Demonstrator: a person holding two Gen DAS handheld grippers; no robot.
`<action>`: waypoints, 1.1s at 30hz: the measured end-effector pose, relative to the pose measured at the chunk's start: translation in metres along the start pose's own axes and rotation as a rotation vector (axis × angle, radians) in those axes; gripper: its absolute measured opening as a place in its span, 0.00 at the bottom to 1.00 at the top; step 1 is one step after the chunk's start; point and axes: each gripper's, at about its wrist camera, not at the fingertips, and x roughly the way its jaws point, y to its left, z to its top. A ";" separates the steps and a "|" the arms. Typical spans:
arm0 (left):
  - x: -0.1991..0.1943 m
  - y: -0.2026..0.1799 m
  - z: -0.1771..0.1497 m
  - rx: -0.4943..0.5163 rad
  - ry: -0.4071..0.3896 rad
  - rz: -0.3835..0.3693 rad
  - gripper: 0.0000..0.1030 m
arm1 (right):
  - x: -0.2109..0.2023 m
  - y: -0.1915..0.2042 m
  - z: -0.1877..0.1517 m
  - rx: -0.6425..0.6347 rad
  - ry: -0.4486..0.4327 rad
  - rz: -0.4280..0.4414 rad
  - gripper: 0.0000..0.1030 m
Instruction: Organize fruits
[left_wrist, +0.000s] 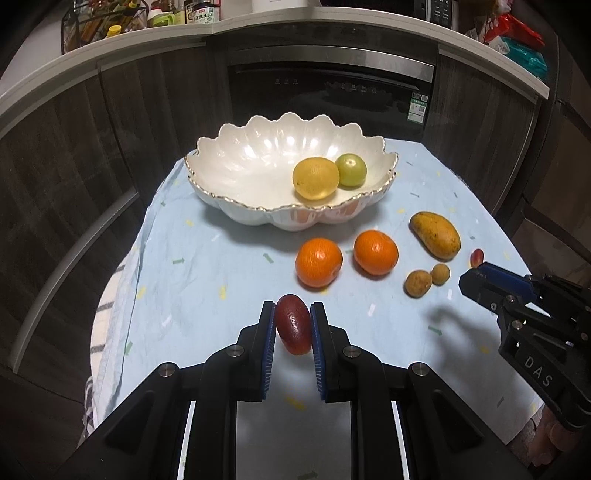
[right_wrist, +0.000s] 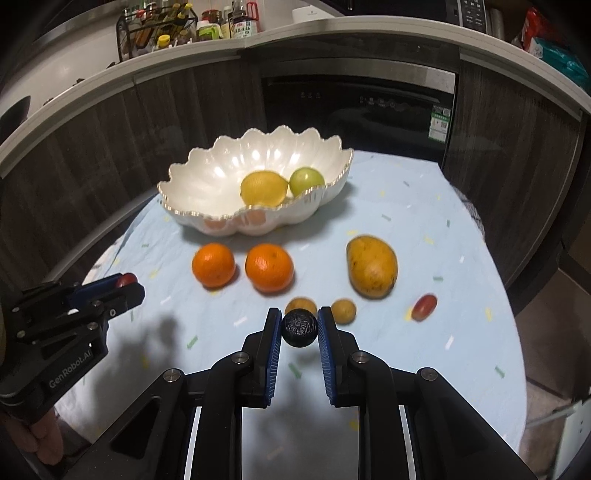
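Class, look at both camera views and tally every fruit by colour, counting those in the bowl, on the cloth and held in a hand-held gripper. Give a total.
Orange: 2
Yellow: 2, lemon, mango
Green: 1
Brownish small round: 2
Red: 2, one held, one on cloth
Black: 1, held
Total: 10

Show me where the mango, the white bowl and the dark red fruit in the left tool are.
mango (right_wrist: 371, 267): right wrist view, middle of its yellow skin.
white bowl (left_wrist: 236, 162): left wrist view, bare inner wall.
dark red fruit (left_wrist: 293, 326): left wrist view, middle of the fruit, between the tool's pads.
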 end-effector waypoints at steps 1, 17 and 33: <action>0.001 0.001 0.003 -0.002 0.002 -0.001 0.19 | -0.001 0.000 0.004 -0.001 -0.007 -0.001 0.21; 0.009 0.016 0.068 -0.006 -0.038 0.007 0.19 | 0.005 -0.004 0.070 -0.027 -0.099 -0.006 0.21; 0.055 0.049 0.119 -0.012 -0.034 -0.002 0.19 | 0.050 0.007 0.122 -0.038 -0.090 0.001 0.21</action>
